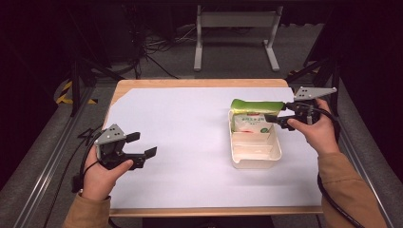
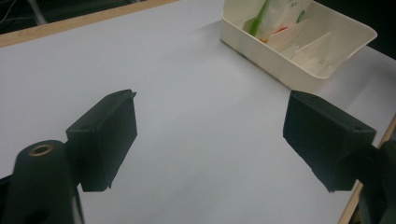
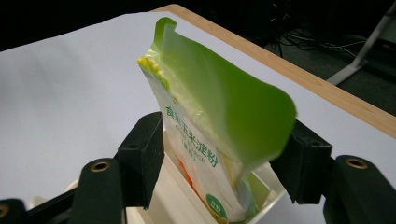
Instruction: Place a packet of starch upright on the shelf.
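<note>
Where the right claw (image 3: 219,168) looks, green pouch (image 3: 219,121) between jaws, high view, white tray (image 1: 254,161)

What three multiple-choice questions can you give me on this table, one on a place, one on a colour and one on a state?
1. Where does the cream bin stand?
A. On the right part of the white sheet
B. At the sheet's left edge
C. On the floor

2. What colour is the top of the packet in the bin?
A. Red
B. Blue
C. Green

3. How is the left claw?
A. Shut on the packet
B. Open, with nothing between its jaws
C. Shut on the bin's rim

Answers:
1 A: the high view shows the cream bin on the right side of the white sheet.
2 C: the packet has a bright green top.
3 B: the left claw has its jaws spread over bare sheet.
</note>
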Action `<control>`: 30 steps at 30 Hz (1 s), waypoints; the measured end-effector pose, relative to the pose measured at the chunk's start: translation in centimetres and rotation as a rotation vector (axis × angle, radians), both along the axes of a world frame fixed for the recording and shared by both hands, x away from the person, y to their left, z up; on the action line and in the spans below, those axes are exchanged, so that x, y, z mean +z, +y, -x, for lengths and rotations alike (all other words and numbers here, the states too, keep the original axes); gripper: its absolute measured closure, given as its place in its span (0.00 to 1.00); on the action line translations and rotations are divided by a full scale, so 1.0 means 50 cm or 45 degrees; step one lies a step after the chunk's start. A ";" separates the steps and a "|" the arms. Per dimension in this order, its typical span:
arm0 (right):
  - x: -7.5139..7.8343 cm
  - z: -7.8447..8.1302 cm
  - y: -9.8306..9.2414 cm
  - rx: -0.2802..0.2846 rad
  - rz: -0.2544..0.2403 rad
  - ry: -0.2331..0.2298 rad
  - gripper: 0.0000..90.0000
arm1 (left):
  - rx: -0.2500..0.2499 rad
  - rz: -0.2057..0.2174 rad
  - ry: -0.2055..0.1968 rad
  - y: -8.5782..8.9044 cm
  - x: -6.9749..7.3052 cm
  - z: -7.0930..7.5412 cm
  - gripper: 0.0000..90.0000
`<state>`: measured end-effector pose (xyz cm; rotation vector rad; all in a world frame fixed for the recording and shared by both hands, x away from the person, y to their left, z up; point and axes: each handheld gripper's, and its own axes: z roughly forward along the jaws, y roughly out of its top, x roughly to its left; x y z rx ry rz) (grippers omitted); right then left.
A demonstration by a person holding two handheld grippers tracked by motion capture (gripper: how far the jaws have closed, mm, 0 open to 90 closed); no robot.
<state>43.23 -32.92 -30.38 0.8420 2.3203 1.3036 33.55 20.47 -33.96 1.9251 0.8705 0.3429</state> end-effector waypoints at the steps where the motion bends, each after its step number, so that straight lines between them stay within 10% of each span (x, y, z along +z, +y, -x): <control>1: 0.003 0.005 -0.004 -0.013 0.001 -0.007 0.41 | 0.001 0.001 -0.003 0.001 0.001 0.003 0.20; 18: 0.001 0.096 -0.077 -0.138 -0.032 -0.084 0.34 | 0.041 0.021 0.015 0.040 -0.034 0.003 0.20; 30: -0.092 0.141 -0.124 -0.228 -0.082 -0.050 0.32 | 0.072 0.064 0.015 0.061 -0.069 -0.016 0.20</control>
